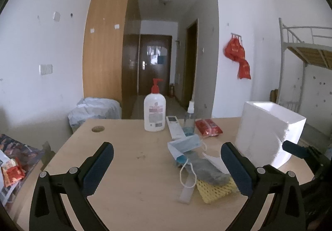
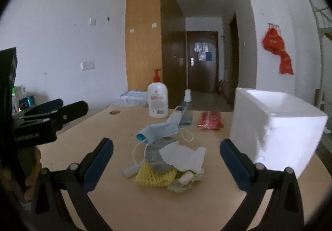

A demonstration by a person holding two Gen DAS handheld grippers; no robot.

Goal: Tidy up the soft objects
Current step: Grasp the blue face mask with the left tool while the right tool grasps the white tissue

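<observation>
Pale wood carries the whole job: on the desk [image 2: 128,206] a small heap of soft things lies untouched, so by my reading the task stands at its very start, with the first pick not yet made. In the right wrist view the heap sits dead centre, just beyond the fingertips. A blue face mask [image 2: 159,130] lies at its 12 o'clock edge, a grey cloth [image 2: 155,156] under it, torn white paper [image 2: 184,156] at 3 o'clock, and a yellow foam net [image 2: 153,176] at 6 o'clock, with a crumpled pale green scrap [image 2: 182,183] beside it. A white foam box [image 2: 274,133] stands at 3 o'clock of the heap, open at the top, and looks the likely place for these things.

Both tools are released and hold nothing. The right tool [image 2: 166,156] is level, its jaws spread wide to either side of the heap and aimed straight at it. The left tool [image 1: 167,160] also gapes, pointing over bare desk with the heap at its 3 o'clock, and it shows in the right view at 9 o'clock.

The next move calls for lowering the right tool onto a single top layer, probably the mask or the paper, and pinching only that, since the pieces overlap and the ear loops could drag neighbours along.
</observation>
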